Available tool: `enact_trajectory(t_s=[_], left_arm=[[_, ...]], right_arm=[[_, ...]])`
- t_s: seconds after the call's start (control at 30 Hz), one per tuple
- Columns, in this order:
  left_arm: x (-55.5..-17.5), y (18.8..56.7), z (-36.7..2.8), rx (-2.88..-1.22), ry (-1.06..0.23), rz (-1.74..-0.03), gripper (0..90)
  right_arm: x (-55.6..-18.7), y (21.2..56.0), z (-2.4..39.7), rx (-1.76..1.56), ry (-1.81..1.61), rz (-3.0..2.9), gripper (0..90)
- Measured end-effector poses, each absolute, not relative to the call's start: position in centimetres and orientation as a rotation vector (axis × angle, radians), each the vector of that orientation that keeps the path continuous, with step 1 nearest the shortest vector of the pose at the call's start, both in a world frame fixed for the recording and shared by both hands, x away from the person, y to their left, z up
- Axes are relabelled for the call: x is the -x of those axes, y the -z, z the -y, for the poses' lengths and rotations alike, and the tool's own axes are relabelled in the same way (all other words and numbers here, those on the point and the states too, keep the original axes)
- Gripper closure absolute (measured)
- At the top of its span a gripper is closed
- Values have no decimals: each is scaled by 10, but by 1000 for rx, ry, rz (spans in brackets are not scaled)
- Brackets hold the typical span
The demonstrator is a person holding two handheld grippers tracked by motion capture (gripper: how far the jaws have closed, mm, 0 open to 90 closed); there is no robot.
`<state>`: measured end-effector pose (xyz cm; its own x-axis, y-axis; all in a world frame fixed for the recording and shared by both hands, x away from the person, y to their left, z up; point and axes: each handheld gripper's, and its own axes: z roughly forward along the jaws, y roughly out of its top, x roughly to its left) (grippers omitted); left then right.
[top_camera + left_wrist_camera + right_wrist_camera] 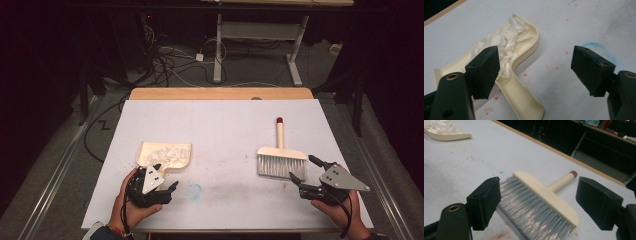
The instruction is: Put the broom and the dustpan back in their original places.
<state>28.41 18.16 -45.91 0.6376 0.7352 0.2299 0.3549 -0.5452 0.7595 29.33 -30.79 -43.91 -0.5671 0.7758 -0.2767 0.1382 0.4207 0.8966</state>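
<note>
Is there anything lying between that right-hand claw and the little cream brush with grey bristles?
Nothing visible. The right gripper stands open just beside the grey bristles of the cream hand brush, with bare white table between them. The cream dustpan holding white scraps lies far off, by the left gripper.

Dustpan and brush, each at a gripper

Cream dustpan [524, 82] (white paper scraps [506, 42] heaped inside) lies flat, handle just beside the left fingers [484, 70]; cream brush [544, 195], grey bristles, lies flat between the right fingers [486, 200], untouched.
</note>
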Motion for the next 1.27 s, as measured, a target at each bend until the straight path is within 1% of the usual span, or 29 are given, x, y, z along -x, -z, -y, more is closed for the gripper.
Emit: enact_trajectory(t_s=[0.63, 1.27], left_arm=[[-280, 460, -179, -2186, -712, -829, 227], [-285, 462, -173, -2200, -697, -831, 228]], right_arm=[[-286, 434, 303, -741, -1173, -1959, 210], [-289, 438, 306, -746, -1161, -1986, 211]])
